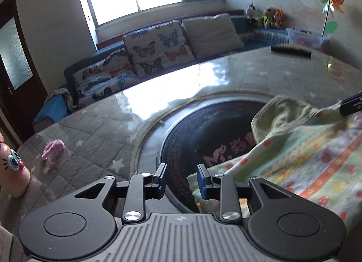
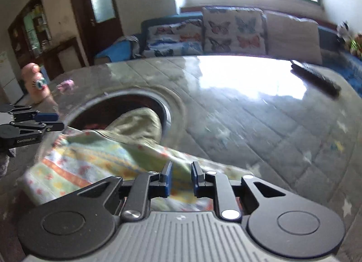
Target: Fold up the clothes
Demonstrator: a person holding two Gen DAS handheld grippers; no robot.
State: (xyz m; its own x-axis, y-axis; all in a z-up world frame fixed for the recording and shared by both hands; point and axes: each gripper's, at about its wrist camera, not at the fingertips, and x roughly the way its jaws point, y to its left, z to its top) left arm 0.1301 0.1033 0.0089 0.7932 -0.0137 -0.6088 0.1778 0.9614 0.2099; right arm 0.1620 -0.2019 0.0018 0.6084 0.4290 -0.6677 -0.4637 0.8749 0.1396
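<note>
Left wrist: garment (image 1: pixel 305 155) edge beside parted left gripper (image 1: pixel 182 178).

One patterned cloth (image 1: pixel 305 162). Two grippers: left (image 1: pixel 182 179), right (image 2: pixel 181 180). One remote (image 1: pixel 291 51). One pink scrap (image 1: pixel 53 150). One cat-faced figure (image 1: pixel 11 169). Three cushions: two butterfly-print (image 1: pixel 158 47), one plain (image 1: pixel 212 32). Three soft toys (image 1: pixel 264 16). One pinwheel (image 1: pixel 330 4).
</note>
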